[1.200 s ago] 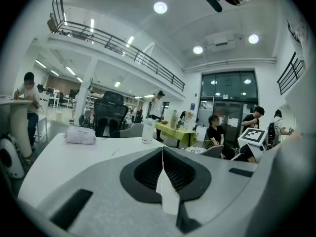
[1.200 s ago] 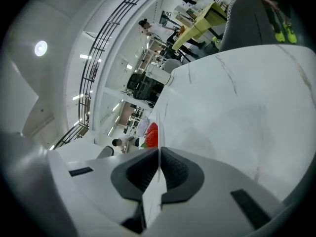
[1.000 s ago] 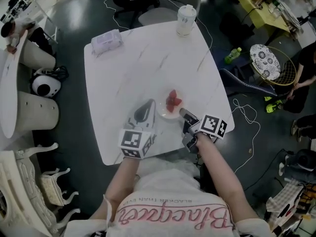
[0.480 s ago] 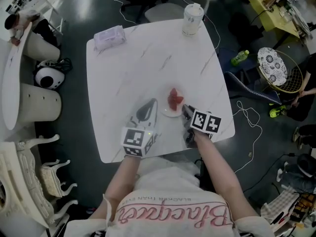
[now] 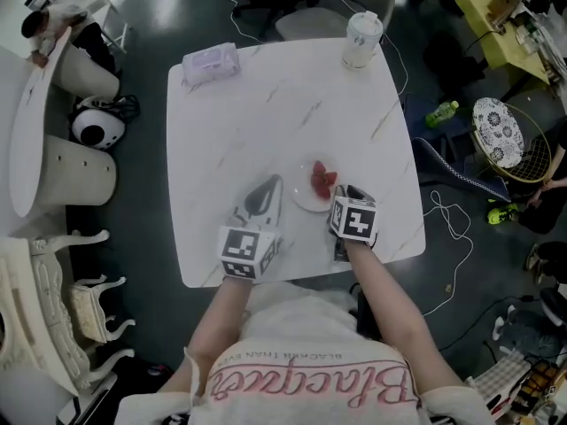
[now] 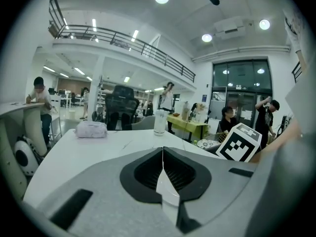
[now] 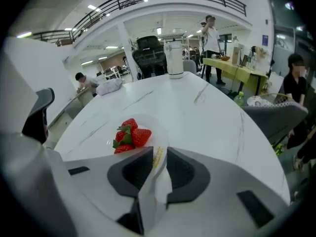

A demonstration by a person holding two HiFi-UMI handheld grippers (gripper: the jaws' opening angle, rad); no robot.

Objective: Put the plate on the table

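Square white marble-look table (image 5: 266, 122), seen from above. Small white round plate (image 5: 301, 198) sits near the table's front edge, right of centre, carrying a few red strawberries (image 5: 322, 180) with green tops. Cannot tell whether the plate rests flat on the table or is raised a touch.

Right gripper (image 5: 340, 196): jaws clenched on the plate's near rim; in the right gripper view the thin white rim (image 7: 154, 125) runs between the two dark pads, strawberries (image 7: 129, 135) just beyond.

Left gripper (image 5: 268, 187): lies low over the table just left of the plate, not touching it. Jaws pressed together, nothing between them in the left gripper view (image 6: 162, 151).

Far side of table: white lidded cup (image 5: 361, 39) at the far right corner, pale lilac pack of wipes (image 5: 211, 63) at the far left corner, well apart from the plate
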